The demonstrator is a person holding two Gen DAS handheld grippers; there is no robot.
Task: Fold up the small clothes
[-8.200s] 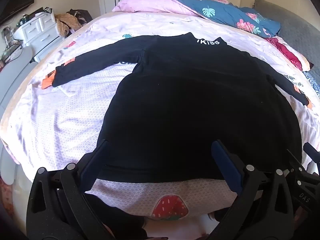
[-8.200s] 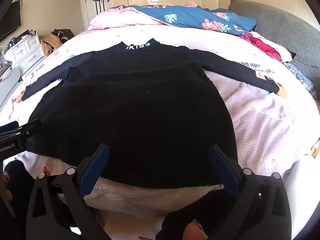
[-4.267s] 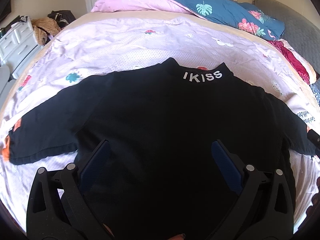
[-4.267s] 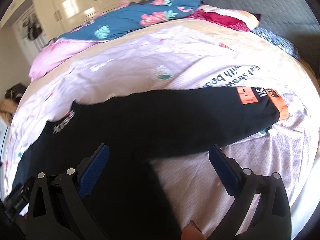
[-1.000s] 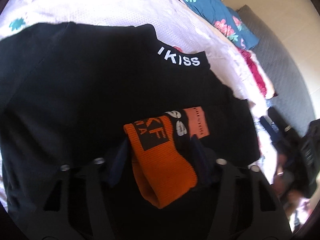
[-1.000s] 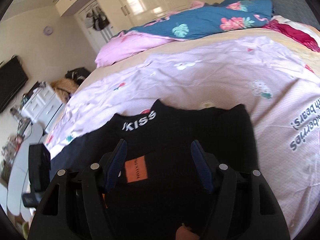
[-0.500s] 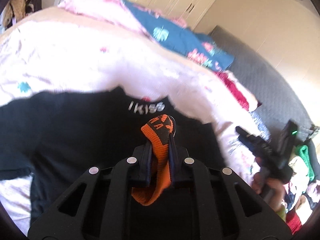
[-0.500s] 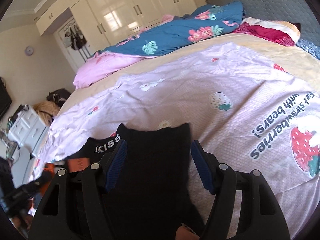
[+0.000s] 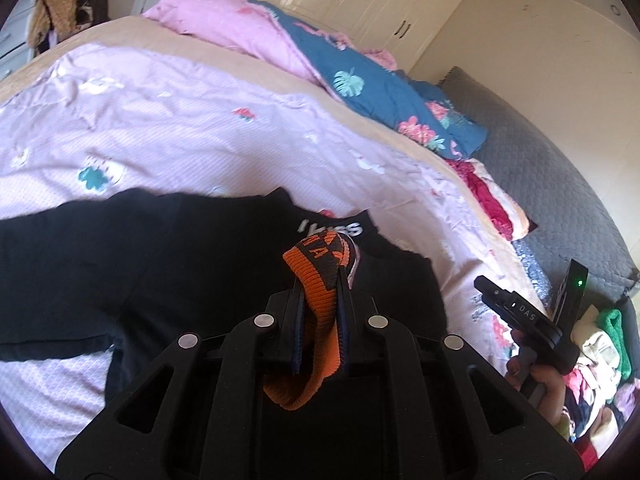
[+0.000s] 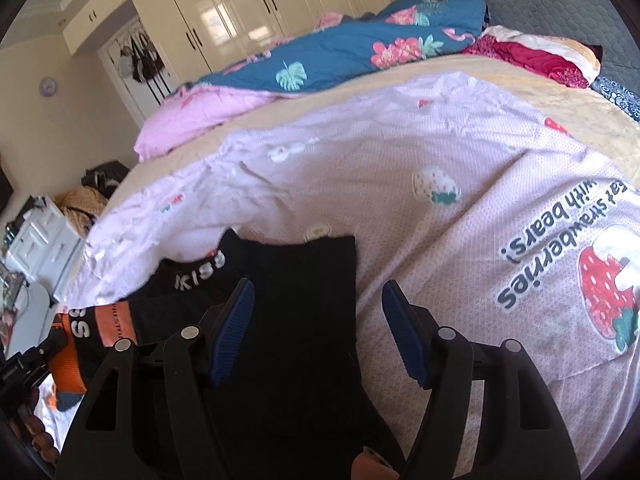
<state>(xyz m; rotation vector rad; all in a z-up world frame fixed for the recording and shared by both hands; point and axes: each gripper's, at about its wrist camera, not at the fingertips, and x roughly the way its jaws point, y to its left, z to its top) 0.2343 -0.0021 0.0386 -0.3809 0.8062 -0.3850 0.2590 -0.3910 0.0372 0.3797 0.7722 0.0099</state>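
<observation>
Our left gripper (image 9: 320, 300), a second ago closing round the orange cuff (image 9: 316, 280), now clamps it and lifts that sleeve above the black top (image 9: 160, 280) on the bed (image 9: 200, 120); beyond, our right gripper (image 10: 316, 328) hangs open, so the sleeve fold is under way.

Between the left gripper's (image 9: 320, 304) pads the orange cuff (image 9: 316, 312) hides its own sleeve behind the jaws; the collar lettering (image 9: 348, 229) ahead is partly covered by that cuff; the black top (image 10: 288, 320) runs beneath the right gripper (image 10: 318, 328), its hem unseen.
</observation>
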